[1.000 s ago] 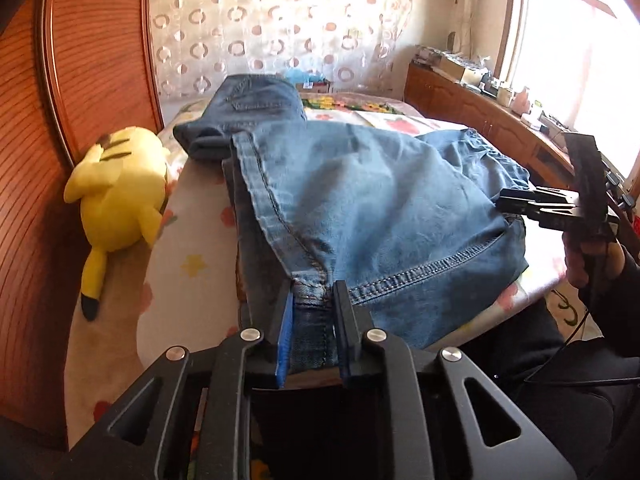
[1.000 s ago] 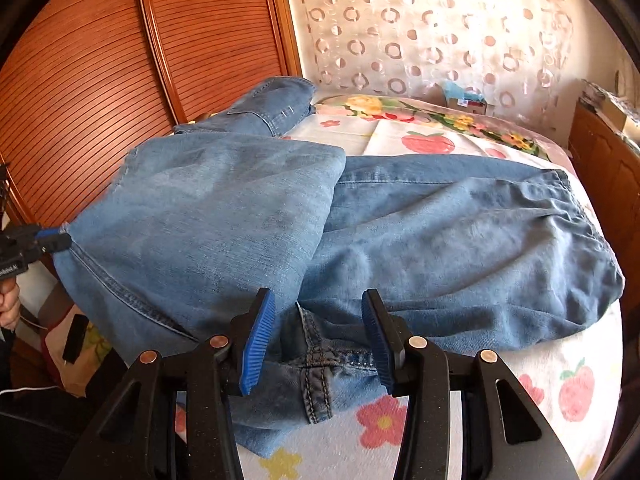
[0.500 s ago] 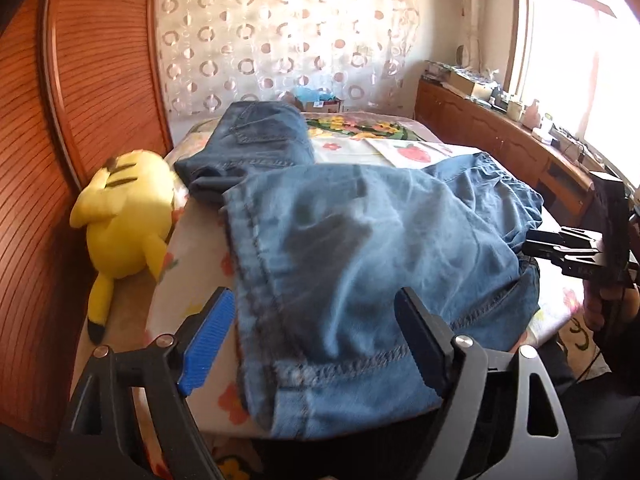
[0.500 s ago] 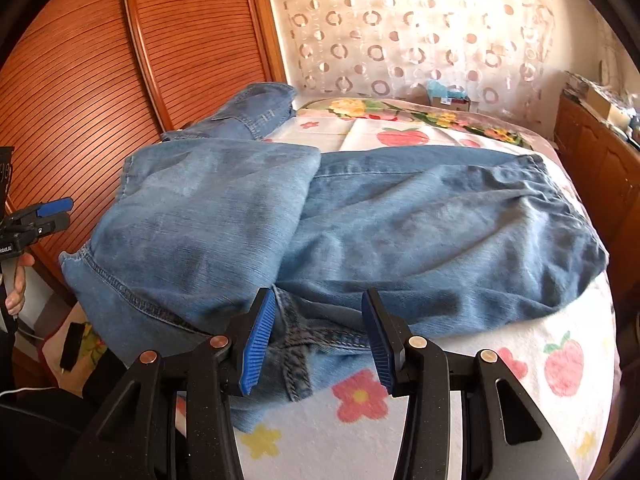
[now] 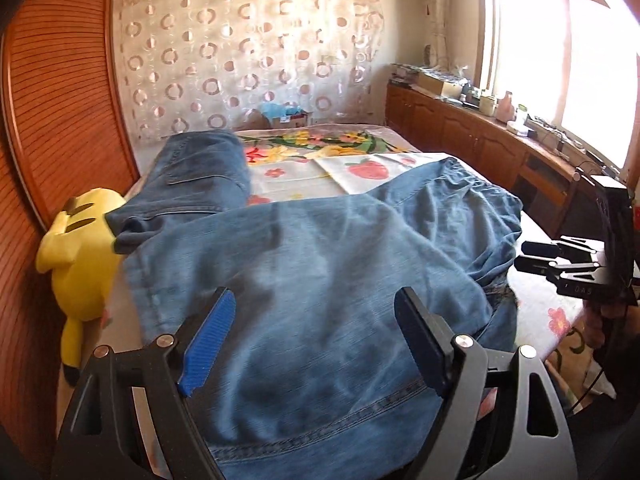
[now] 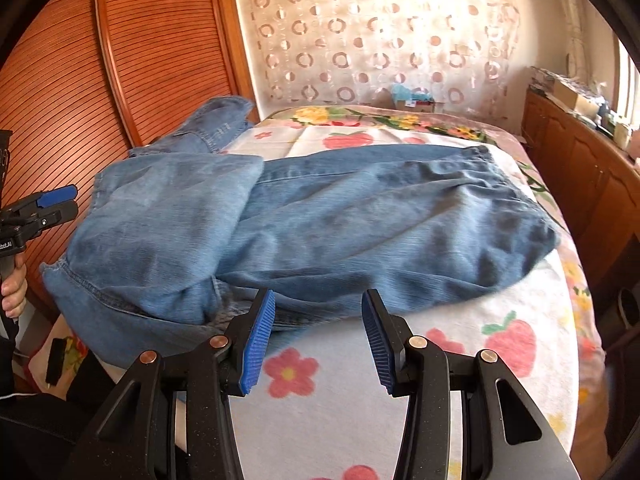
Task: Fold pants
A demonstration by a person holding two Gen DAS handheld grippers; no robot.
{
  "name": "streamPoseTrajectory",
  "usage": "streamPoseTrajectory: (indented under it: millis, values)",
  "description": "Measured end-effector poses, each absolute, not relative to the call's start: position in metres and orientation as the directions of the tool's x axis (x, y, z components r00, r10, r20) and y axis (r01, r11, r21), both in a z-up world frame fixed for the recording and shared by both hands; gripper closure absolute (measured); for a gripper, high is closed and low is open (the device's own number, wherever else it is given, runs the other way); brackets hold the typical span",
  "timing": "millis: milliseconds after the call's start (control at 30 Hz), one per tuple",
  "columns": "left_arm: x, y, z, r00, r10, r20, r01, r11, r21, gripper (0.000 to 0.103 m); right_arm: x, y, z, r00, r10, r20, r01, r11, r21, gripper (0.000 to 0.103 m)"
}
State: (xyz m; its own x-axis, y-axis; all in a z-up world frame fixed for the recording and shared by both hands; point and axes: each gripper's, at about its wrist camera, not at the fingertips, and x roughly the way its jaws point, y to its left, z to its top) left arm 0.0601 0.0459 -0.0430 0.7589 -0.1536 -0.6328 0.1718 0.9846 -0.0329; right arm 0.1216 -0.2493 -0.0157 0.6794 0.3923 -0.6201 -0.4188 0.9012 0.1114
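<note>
Blue jeans (image 5: pixel 320 280) lie on the bed, with the leg end folded over the seat part; in the right wrist view the folded flap (image 6: pixel 160 216) lies at the left and the waist part (image 6: pixel 400 216) at the right. My left gripper (image 5: pixel 316 340) is open and empty, just above the near edge of the jeans. My right gripper (image 6: pixel 318 334) is open and empty, back from the jeans' near edge over the bedsheet (image 6: pixel 460 340). Each gripper shows in the other's view, the right (image 5: pixel 560 260) and the left (image 6: pixel 44 208).
A second pair of folded jeans (image 5: pixel 200 176) lies at the bed's far left. A yellow plush toy (image 5: pixel 80 248) sits by the wooden wall (image 6: pixel 120 60). A wooden cabinet (image 5: pixel 480 144) with clutter runs under the window. A box (image 5: pixel 286 116) is at the bed's head.
My left gripper let go of the jeans hem, opened wide and rose. My right gripper stayed open and drew back off the jeans toward the near bed edge.
</note>
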Motion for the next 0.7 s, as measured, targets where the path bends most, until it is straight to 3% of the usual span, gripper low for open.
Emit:
streamPoseTrajectory:
  millis: [167, 700]
  values:
    - [0.068, 0.032, -0.045, 0.752, -0.177, -0.635, 0.198, 0.979, -0.039, 0.020, 0.123, -0.266, -0.017, 0.694, 0.376, -0.614, -0.388, 0.914, 0.121, 0.044]
    - [0.086, -0.003, -0.061, 0.718, -0.193, -0.668, 0.251, 0.968, -0.010, 0.020, 0.134, -0.315, -0.018, 0.747, 0.280, -0.603, -0.275, 0.956, 0.102, 0.044]
